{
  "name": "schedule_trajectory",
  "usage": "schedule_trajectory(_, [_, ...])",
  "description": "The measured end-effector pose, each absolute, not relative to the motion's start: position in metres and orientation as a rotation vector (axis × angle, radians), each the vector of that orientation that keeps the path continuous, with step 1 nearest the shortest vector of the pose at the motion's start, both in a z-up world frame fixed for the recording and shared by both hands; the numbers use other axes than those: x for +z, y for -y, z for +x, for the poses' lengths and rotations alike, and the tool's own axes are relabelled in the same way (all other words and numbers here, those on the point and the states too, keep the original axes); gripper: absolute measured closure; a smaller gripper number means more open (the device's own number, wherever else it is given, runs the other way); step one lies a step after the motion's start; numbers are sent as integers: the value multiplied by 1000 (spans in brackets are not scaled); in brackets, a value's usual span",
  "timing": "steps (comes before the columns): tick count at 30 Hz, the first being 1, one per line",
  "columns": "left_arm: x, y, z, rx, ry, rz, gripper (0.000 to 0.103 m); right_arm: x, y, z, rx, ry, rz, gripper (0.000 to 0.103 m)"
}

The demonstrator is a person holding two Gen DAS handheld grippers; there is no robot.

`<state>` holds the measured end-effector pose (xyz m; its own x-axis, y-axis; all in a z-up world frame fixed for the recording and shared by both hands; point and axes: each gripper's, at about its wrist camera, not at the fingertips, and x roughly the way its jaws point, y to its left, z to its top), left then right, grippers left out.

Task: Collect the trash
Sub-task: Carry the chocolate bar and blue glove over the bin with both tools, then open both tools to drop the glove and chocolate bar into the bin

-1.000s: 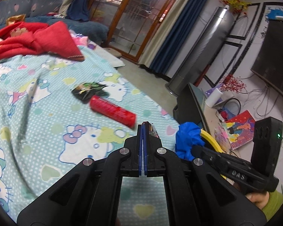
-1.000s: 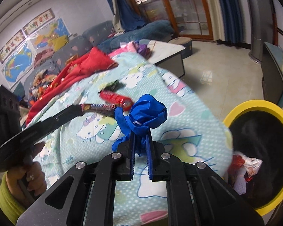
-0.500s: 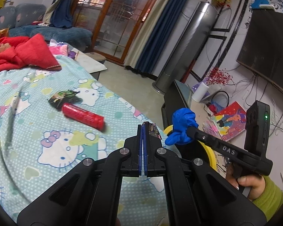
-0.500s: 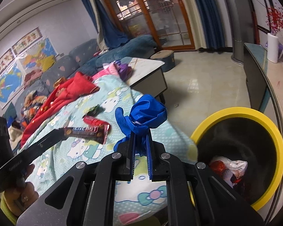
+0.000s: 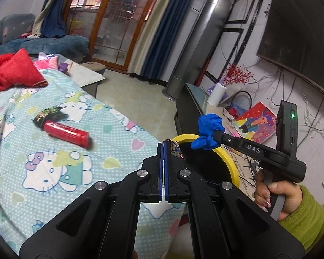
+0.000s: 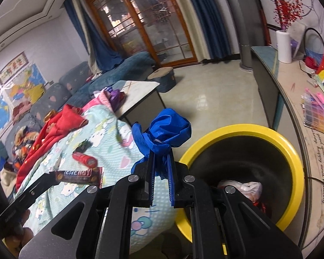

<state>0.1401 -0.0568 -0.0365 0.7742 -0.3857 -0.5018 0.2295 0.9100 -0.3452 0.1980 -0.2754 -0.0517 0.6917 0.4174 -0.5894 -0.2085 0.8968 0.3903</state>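
Yellow bin point(image 6: 296, 161) now nearer, cartoon-print bedsheet point(image 5: 54, 172), tiled floor point(image 5: 140, 99)

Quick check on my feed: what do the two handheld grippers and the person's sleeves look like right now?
Both are matte black plastic with silver screws and blue pads on the fingers. The right gripper carries white "DAS" lettering on one finger, a black box with a green light at the back, and a grey trigger. The right hand comes out of a green knit sleeve. The left gripper looks alike.

a bin point(image 6: 291, 149) rimmed in yellow, a crumpled blue bag point(image 6: 168, 131), a red can point(image 5: 64, 130), and a cat-patterned teal sheet point(image 5: 54, 172) are shown.
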Motion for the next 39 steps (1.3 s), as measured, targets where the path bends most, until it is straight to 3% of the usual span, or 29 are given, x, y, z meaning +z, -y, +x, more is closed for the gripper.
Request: schedule_trajectory(39, [-89,181,167,-536,-745,-31,103,-111,373,218,131,-850,441,93])
